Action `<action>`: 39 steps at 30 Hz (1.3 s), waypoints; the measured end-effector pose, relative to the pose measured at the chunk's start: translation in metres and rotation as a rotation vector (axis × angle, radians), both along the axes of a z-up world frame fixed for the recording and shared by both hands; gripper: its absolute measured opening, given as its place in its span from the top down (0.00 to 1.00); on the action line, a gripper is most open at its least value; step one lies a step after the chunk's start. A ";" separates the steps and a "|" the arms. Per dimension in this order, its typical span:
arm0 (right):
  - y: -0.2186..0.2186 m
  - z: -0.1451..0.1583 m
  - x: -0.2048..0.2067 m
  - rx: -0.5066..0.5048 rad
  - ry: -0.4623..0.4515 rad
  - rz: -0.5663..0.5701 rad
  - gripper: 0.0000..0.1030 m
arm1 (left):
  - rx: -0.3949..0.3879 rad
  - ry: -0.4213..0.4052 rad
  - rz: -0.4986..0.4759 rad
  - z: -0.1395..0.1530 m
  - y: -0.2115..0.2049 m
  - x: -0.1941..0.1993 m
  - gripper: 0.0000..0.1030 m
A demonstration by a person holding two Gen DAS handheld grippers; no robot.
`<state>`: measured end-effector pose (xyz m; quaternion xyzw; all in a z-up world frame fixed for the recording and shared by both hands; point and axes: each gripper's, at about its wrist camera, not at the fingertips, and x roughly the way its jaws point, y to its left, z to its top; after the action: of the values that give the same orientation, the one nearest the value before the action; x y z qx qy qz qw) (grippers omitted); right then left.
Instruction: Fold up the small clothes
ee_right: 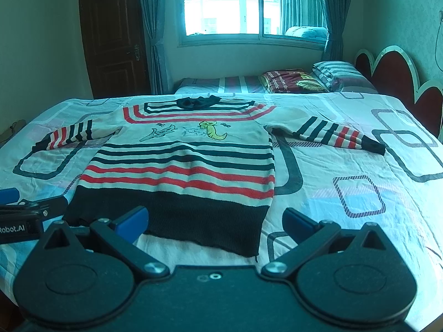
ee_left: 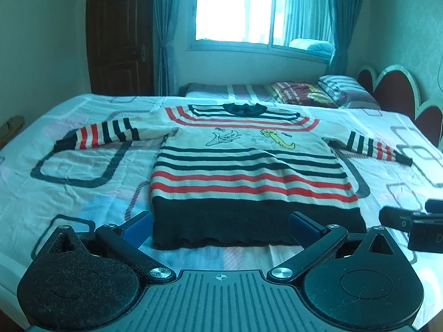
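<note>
A small striped sweater (ee_left: 249, 166) lies flat and spread out on the bed, front up, sleeves out to both sides, dark hem band nearest me. It also shows in the right wrist view (ee_right: 180, 166). My left gripper (ee_left: 221, 225) is open and empty, its blue fingertips just before the hem, astride its width. My right gripper (ee_right: 216, 221) is open and empty, over the hem's right corner. The right gripper shows at the right edge of the left wrist view (ee_left: 412, 221); the left gripper shows at the left edge of the right wrist view (ee_right: 25, 207).
The bed sheet (ee_left: 83, 166) is pale with dark rounded-square patterns. Folded blankets and a pillow (ee_left: 318, 91) lie at the far head end by a red scalloped headboard (ee_left: 401, 91). A window (ee_left: 249, 8) with curtains and a dark door (ee_left: 119, 33) stand behind.
</note>
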<state>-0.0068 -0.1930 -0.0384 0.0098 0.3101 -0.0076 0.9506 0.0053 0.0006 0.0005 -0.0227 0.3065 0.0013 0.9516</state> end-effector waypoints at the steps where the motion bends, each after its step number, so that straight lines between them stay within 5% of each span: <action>1: -0.004 -0.001 0.002 0.008 0.000 -0.006 0.00 | -0.020 0.000 0.011 0.000 0.003 0.002 0.00; 7: -0.041 -0.004 0.012 0.040 -0.075 -0.084 0.00 | -0.119 0.009 -0.036 -0.002 0.016 0.038 0.00; 9: -0.062 -0.005 0.022 0.048 -0.090 -0.139 0.00 | -0.062 0.008 -0.054 -0.002 0.010 0.058 0.00; 11: -0.095 -0.007 0.036 0.097 -0.115 -0.189 0.00 | -0.022 -0.014 -0.065 -0.001 0.006 0.077 0.00; 14: -0.150 -0.018 0.066 0.253 -0.076 -0.261 0.02 | -0.073 -0.041 -0.095 0.003 0.010 0.106 0.00; 16: -0.188 -0.027 0.084 0.345 -0.089 -0.306 0.09 | -0.063 -0.044 -0.084 0.004 0.009 0.126 0.00; 18: -0.216 -0.036 0.103 0.403 -0.097 -0.348 0.44 | -0.045 -0.035 -0.080 0.000 0.008 0.144 0.00; 20: -0.246 -0.050 0.123 0.490 -0.106 -0.414 0.51 | -0.048 -0.032 -0.095 -0.007 0.007 0.160 0.00; 31: -0.341 -0.135 0.213 0.857 -0.188 -0.690 0.44 | -0.032 0.080 -0.096 -0.058 0.011 0.256 0.00; 39: -0.335 -0.129 0.254 0.736 -0.237 -0.737 0.43 | -0.056 0.121 -0.115 -0.079 0.000 0.294 0.00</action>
<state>0.2470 -0.5282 -0.1670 0.4517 0.1589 -0.2307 0.8470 0.2993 0.0004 -0.0783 -0.0318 0.3641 -0.0607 0.9289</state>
